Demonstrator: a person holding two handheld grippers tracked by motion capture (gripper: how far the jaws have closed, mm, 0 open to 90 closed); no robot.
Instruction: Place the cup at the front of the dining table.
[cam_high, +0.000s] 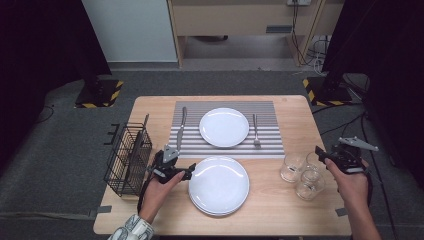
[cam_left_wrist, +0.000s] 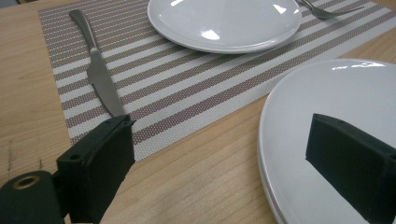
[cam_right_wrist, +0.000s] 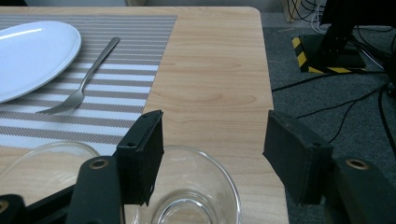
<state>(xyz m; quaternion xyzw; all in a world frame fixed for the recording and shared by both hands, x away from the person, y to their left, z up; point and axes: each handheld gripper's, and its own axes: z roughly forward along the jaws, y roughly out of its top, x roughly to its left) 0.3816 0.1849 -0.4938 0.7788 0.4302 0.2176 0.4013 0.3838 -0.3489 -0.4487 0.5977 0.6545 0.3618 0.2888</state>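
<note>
Jaws of the right gripper (cam_right_wrist: 212, 154) stand spread around a clear glass (cam_right_wrist: 194, 191), one pad inside the rim, not pinching; two more glasses (cam_high: 292, 167) crowd just beside it near the desk's (cam_high: 280, 210) right edge. Left gripper (cam_left_wrist: 219, 156) jaws gape across the rim of the near stacked plates (cam_high: 218, 185). Beyond lie a striped placemat (cam_high: 272, 147), plate (cam_high: 224, 126), knife (cam_left_wrist: 95, 70) and fork (cam_right_wrist: 81, 88). A wire basket (cam_high: 127, 160) hangs off the left edge; grey carpet and cables surround.
</note>
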